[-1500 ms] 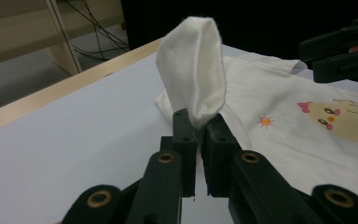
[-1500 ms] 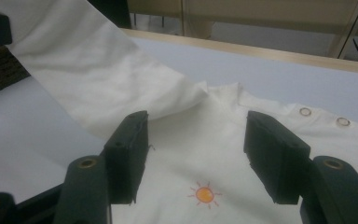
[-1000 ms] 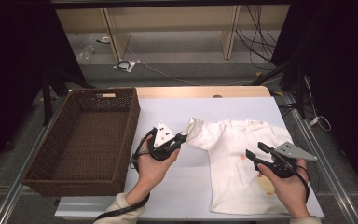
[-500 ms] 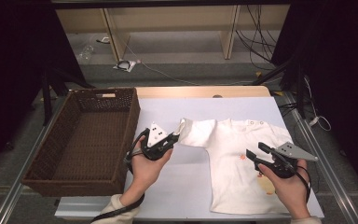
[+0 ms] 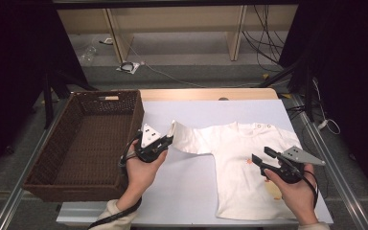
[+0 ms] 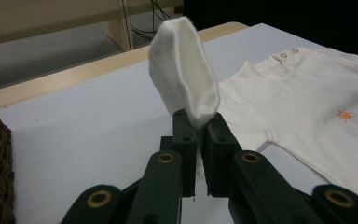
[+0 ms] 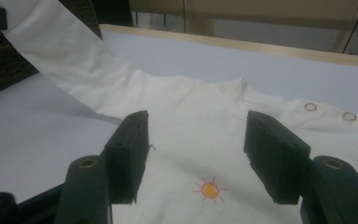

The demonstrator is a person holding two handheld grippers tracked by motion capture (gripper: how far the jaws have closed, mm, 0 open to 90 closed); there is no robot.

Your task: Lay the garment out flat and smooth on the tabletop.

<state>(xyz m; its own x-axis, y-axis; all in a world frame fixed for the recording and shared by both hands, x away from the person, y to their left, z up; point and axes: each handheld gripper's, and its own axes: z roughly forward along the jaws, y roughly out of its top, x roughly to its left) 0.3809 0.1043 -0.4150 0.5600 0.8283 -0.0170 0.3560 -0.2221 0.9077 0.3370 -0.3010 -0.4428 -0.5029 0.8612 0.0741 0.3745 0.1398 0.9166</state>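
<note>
There is one white shirt [image 5: 249, 167], one brown basket [image 5: 84, 139], and two grippers: left [image 5: 168, 141], right [image 5: 261, 158].

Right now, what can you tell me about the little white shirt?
The little white shirt looks like soft cotton. It lies flat, front up, on the pale table, with a small orange sun printed on its chest and two snaps at one shoulder. Its sleeve is lifted, pinched in the left hand-held gripper. The right hand-held gripper is over the shirt's body, open.
</note>
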